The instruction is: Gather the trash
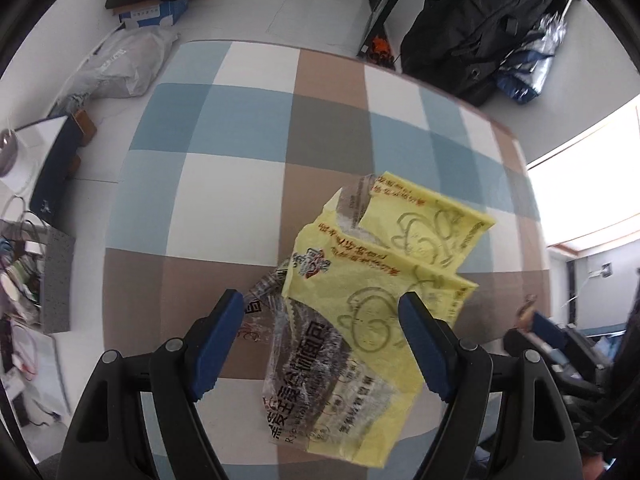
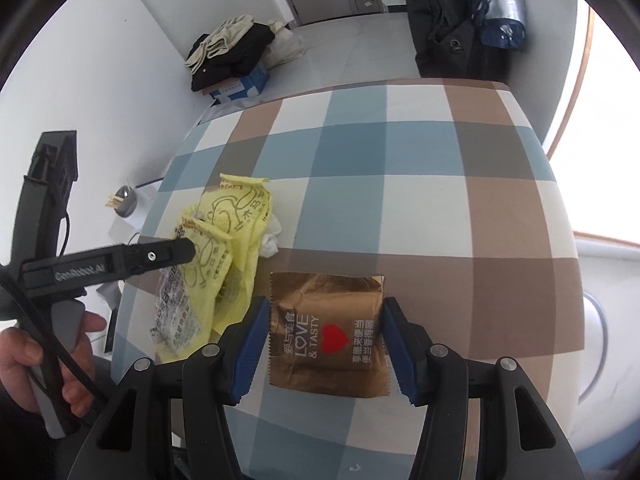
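Note:
Two yellow wrappers (image 1: 400,280) and a clear printed plastic wrapper (image 1: 320,364) lie overlapped on the checked tablecloth (image 1: 224,184). My left gripper (image 1: 324,344) hangs just over them, open, its blue pads (image 1: 218,344) wide of the pile on either side. The right wrist view shows that left gripper (image 2: 188,250) from the side above the yellow wrappers (image 2: 236,216). A crumpled white tissue (image 2: 272,236) lies beside them. My right gripper (image 2: 324,344) is shut on a gold-brown snack wrapper (image 2: 328,332) with a red heart, one pad on each side edge.
A person's hand (image 2: 60,360) grips the left gripper's handle off the table's left edge. On the floor are a black bag (image 1: 480,32), a grey plastic bag (image 1: 120,64) and clothes piled on a box (image 2: 228,52). The tablecloth's far half (image 2: 400,140) is bare.

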